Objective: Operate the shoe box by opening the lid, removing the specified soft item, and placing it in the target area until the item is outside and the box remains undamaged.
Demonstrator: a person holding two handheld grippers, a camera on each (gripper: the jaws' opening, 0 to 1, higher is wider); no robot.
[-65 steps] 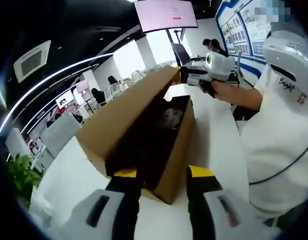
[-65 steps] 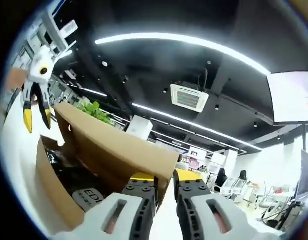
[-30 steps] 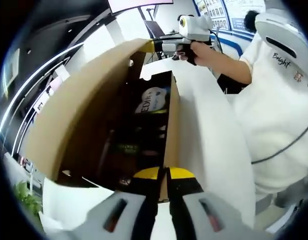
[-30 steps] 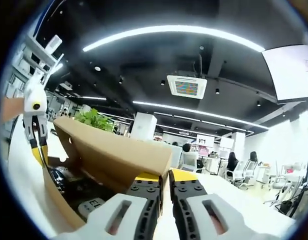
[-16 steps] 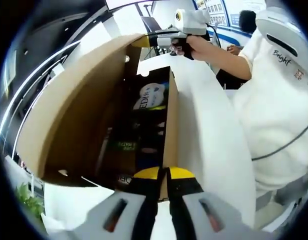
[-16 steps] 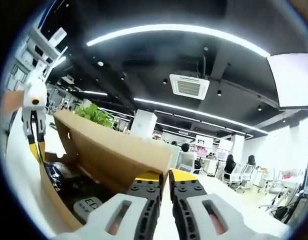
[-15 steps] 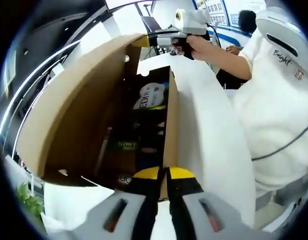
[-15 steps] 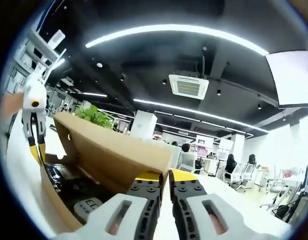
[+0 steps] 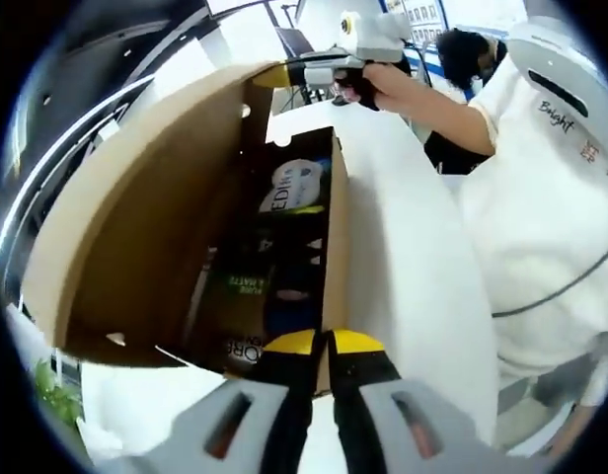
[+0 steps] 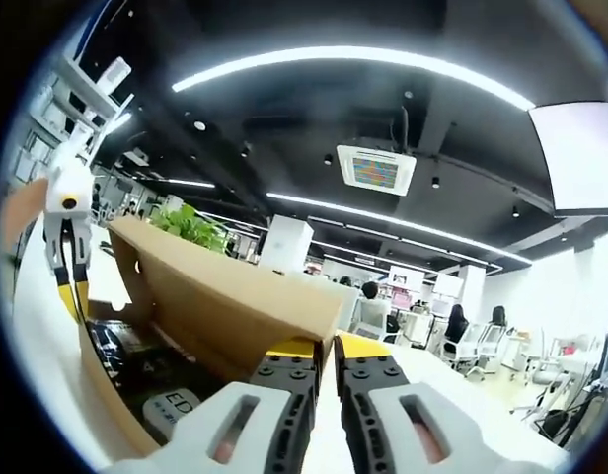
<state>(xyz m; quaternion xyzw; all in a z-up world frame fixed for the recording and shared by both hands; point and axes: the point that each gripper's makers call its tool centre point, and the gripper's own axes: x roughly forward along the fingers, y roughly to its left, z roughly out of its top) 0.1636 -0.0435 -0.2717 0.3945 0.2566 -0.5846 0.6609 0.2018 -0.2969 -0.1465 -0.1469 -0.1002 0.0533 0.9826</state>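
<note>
The brown shoe box (image 9: 336, 247) lies lengthwise on a white table, its lid (image 9: 136, 217) swung up on the left. Dark packets and a white soft pouch (image 9: 289, 188) fill the inside. My left gripper (image 9: 322, 344) is shut on the box's near end wall. At the far end, the right gripper (image 9: 274, 77) pinches the lid's corner. In the right gripper view, my right gripper (image 10: 327, 348) is shut on the raised lid (image 10: 225, 296). There the left gripper (image 10: 69, 296) stands at the box's other end, above the box wall (image 10: 107, 385).
The white table (image 9: 413, 257) runs along the box's right side. A person in a white shirt (image 9: 551, 197) stands close to its right edge. A green plant (image 10: 190, 225) shows behind the lid, with office chairs and a hanging screen (image 10: 585, 158) beyond.
My left gripper, open before the box 2.2 s ago, has shut on its near end wall. The lid stays raised in the right gripper, and the left view now looks deeper into the box.
</note>
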